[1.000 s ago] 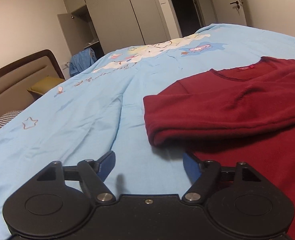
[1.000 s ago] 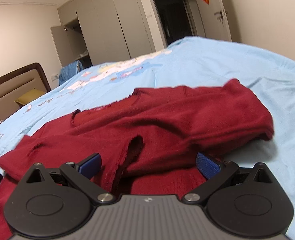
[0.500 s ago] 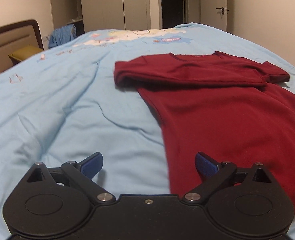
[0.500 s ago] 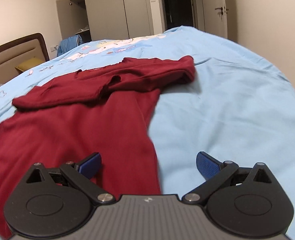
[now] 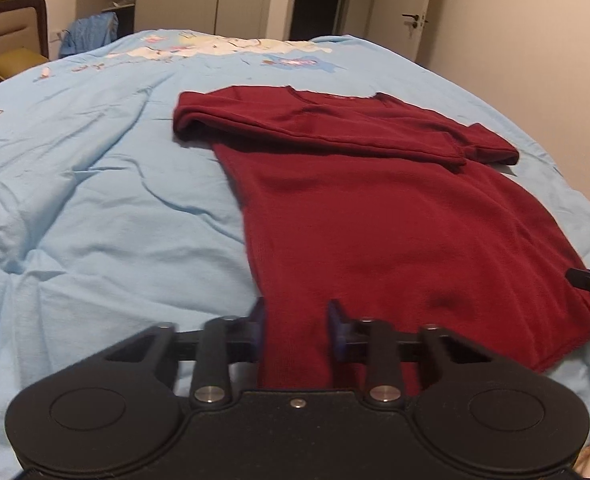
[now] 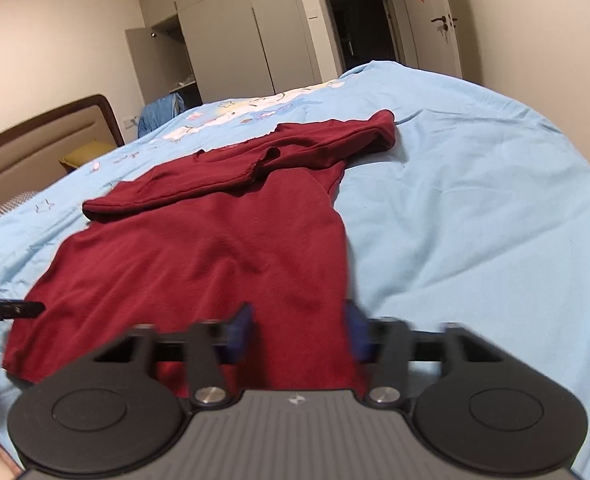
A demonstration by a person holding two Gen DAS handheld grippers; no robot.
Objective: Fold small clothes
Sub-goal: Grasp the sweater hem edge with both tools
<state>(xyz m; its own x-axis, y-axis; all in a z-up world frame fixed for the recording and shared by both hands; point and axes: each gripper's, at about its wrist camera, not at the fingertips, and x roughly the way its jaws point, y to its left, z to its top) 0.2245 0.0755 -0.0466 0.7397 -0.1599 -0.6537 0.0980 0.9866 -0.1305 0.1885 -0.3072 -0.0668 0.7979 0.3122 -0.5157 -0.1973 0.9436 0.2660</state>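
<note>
A dark red sweater (image 5: 375, 208) lies flat on the light blue bed cover (image 5: 95, 200), with its sleeves folded across the chest. My left gripper (image 5: 297, 330) sits at the sweater's near left hem corner. Its blue fingers are partly closed, a gap remains, and red cloth lies between them. In the right wrist view the sweater (image 6: 215, 248) runs away from me, and my right gripper (image 6: 299, 334) straddles the near right hem corner. Its fingers are blurred and narrowed, with cloth between them. The tip of each gripper shows at the edge of the other's view.
The bed cover (image 6: 475, 220) spreads wide on both sides and is wrinkled at the left. A brown headboard (image 6: 35, 140) and a yellow pillow (image 5: 11, 62) lie far left. Behind the bed are a blue garment (image 5: 91, 34), wardrobes (image 6: 235, 32) and a door (image 5: 411, 12).
Both grippers have drawn back from the folded sleeves to the sweater's near hem. Their fingers, wide apart before, have narrowed around the hem corners.
</note>
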